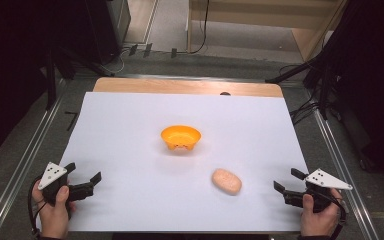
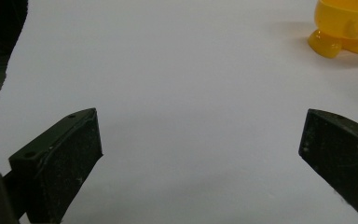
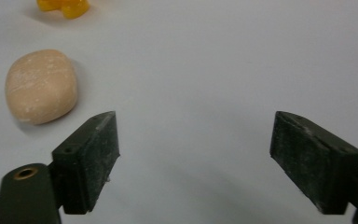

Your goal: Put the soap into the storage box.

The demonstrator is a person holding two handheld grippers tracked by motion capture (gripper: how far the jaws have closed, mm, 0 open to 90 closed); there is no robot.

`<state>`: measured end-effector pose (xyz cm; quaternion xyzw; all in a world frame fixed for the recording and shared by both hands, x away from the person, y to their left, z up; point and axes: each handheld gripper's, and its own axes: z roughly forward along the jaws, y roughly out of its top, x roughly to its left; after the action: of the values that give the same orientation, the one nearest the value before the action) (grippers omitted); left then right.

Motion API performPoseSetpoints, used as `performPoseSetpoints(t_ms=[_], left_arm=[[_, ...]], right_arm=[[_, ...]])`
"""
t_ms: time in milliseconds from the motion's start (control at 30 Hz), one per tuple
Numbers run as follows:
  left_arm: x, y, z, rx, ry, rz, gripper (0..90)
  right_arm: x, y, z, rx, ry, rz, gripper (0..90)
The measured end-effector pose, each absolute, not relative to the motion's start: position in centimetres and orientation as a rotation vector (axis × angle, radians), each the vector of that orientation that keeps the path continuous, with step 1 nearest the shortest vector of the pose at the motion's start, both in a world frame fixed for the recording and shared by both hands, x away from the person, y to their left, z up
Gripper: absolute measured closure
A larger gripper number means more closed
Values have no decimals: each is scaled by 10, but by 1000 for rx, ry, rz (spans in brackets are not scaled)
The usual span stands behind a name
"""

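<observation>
A white sheet covered the table, with an orange bowl on small feet standing near its middle. A tan bread roll lay on the sheet nearer the person and to the right of the bowl, apart from it. The left gripper rested at the sheet's near left corner, its jaws spread wide and empty. The right gripper sat at the near right edge, jaws likewise wide apart, holding nothing, the roll near its left jaw.
</observation>
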<state>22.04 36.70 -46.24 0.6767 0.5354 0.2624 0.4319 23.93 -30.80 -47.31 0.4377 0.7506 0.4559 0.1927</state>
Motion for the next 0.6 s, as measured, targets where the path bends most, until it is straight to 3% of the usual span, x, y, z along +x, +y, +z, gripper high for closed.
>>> performPoseSetpoints(t_ms=[167,333,600], left_arm=[[220,367,-462,1690,1331,660,0],[220,366,-462,1695,1329,662,0],[220,366,-462,1696,1326,660,0]], right_arm=[[237,-306,-472,1212,2138,1244,175],[242,-300,-477,1201,2216,1214,136],[250,-284,-482,1153,2340,1192,193]])
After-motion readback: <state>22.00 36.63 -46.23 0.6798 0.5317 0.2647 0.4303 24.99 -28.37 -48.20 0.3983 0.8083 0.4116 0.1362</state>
